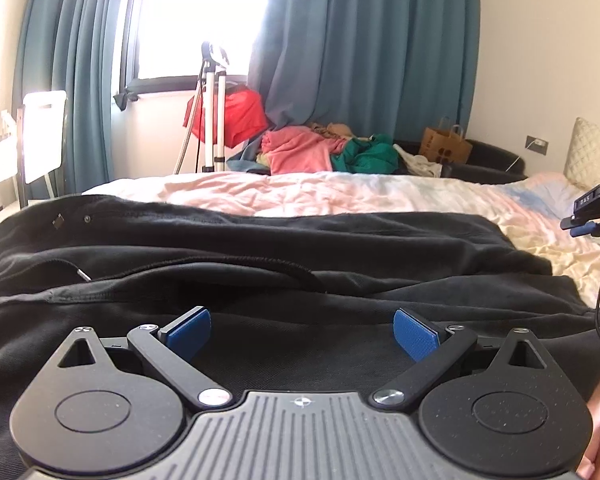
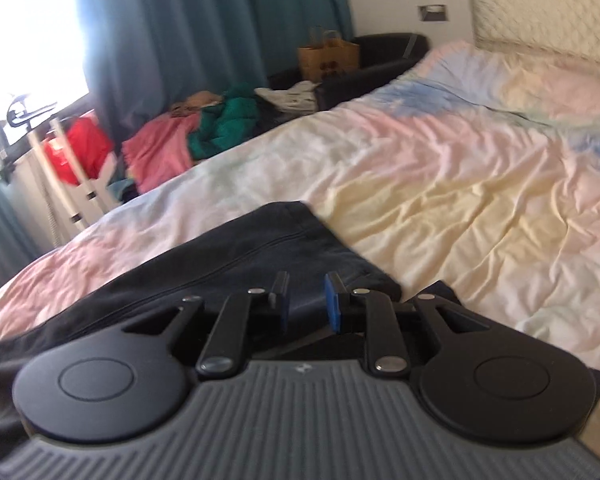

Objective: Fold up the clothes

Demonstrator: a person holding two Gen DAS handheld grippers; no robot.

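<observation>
The left gripper (image 1: 302, 332) hangs just above a black garment (image 1: 260, 248) with its jaws spread wide and nothing between the blue pads (image 1: 414, 334). The garment lies rumpled on the bed (image 1: 340, 194), reaching ahead of this gripper and out to both of its sides, with a drawcord (image 1: 292, 270) curving across the folds just ahead of the fingertips. Well off to the right of the left gripper, the right gripper shows at the edge of the view, above the pastel bedsheet. In its own view the right gripper (image 2: 307, 304) has its jaws only a little apart, the pads (image 2: 332, 306) gripping nothing; that view is blurred. A corner of the black garment (image 2: 260, 252) lies under and just ahead of its fingertips, and the bare sheet (image 2: 440, 184) spreads ahead and to its right. Far ahead of both grippers, beyond the bed, a heap of pink and green clothes (image 1: 320, 150) sits below teal curtains (image 1: 372, 48), with a brown paper bag (image 1: 446, 142) to its right and a white tripod (image 1: 214, 116) to its left.
</observation>
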